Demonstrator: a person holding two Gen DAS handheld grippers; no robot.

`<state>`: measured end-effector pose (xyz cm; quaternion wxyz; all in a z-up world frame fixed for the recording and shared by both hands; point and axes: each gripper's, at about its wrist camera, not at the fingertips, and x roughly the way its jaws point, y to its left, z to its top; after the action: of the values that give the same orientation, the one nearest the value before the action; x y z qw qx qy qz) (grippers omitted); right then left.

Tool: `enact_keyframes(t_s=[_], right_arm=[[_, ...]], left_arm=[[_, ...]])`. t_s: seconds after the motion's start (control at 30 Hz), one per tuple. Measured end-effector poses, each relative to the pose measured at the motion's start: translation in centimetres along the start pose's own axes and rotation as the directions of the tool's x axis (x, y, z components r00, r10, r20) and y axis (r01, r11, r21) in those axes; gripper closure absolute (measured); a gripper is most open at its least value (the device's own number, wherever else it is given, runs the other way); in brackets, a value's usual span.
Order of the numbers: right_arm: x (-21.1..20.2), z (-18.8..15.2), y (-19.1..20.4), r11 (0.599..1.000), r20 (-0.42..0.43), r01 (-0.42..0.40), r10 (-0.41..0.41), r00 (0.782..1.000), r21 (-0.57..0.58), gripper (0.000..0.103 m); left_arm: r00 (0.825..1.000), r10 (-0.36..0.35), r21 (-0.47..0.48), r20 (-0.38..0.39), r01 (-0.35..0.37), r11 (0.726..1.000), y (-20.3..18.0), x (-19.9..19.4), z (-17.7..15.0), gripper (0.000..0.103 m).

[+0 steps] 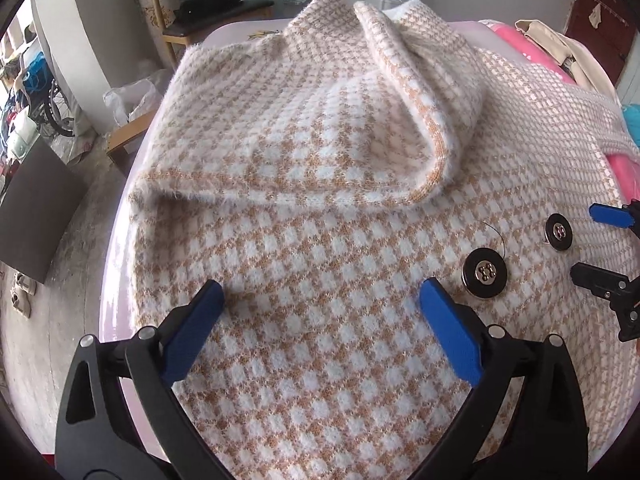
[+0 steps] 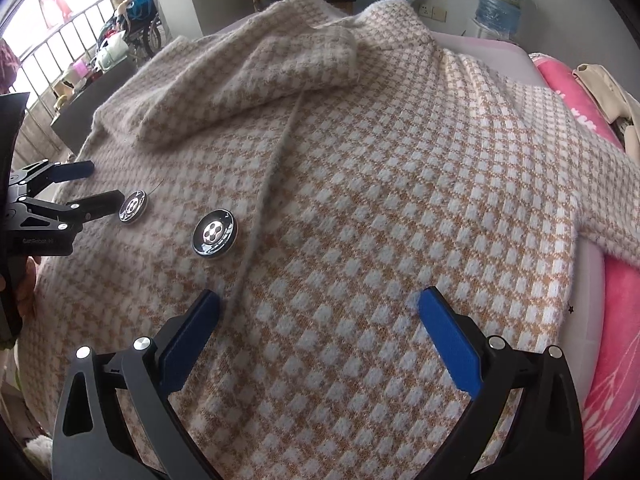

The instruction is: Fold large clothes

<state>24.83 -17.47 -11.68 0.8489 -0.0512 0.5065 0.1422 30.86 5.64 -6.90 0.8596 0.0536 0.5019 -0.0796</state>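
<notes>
Hovering over the knit coat [image 1: 320,240] spread across the table [image 1: 116,280], I keep my left gripper [image 1: 322,290] and right gripper [image 2: 320,300] wide open, holding nothing. Soft, thick, floppy fabric: grasp at the hem edge, clear of the buttons [image 2: 215,233].

Fuzzy knit coat [image 1: 320,280], glossy buttons [image 1: 485,274]

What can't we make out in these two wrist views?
- Near hem of the fuzzy tan-and-white checked knit coat: left wrist view, cut off by the bottom edge behind the open left tongs.
- Its far sleeve end: right wrist view, cut off by the frame edge.
- Pale pink tabletop: mostly covered by the coat.
</notes>
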Motion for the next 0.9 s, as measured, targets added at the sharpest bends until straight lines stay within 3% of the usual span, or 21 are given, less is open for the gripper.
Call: enact_keyframes(t_s=[0.2,0.43,0.53,0.67,0.77,0.9], right_arm=[[0.2,0.5,-0.1,1.0,-0.03,0.0,0.001,1.0,0.004,0.006],[0.8,2.5,-0.3,1.0,-0.136,-0.021,0.021,0.99,0.004,0.006],[-0.8,4.4,-0.7,0.999,-0.095,-0.038,0.039,0.995,0.013,0.006],[-3.7,9.3,-0.7,0.999,0.018,-0.033,0.033,0.999,-0.001,0.006],[-4.3,14.3,0.5,1.0,0.086,0.009,-0.006,0.996,-0.025,0.006],[-1.8,21.2,3.4,0.997,0.114,0.038,-0.03,0.993,-0.067,0.006]], left_arm=[[1.0,0.005,0.008,0.018,-0.005,1.0,-0.8,0.1,0.1,0.007],[0.998,-0.008,0.031,0.056,0.007,1.0,-0.8,-0.6,-0.9,0.007],[0.999,-0.021,0.037,0.05,0.019,0.999,-0.8,-0.7,-0.9,0.007],[0.997,-0.058,0.023,0.054,0.057,0.998,0.1,-1.5,-1.0,0.007],[0.989,-0.069,-0.017,0.133,0.072,0.997,1.7,-3.2,-0.6,0.007],[0.976,-0.011,-0.103,0.219,0.034,0.994,4.3,-4.4,1.1,0.007]])
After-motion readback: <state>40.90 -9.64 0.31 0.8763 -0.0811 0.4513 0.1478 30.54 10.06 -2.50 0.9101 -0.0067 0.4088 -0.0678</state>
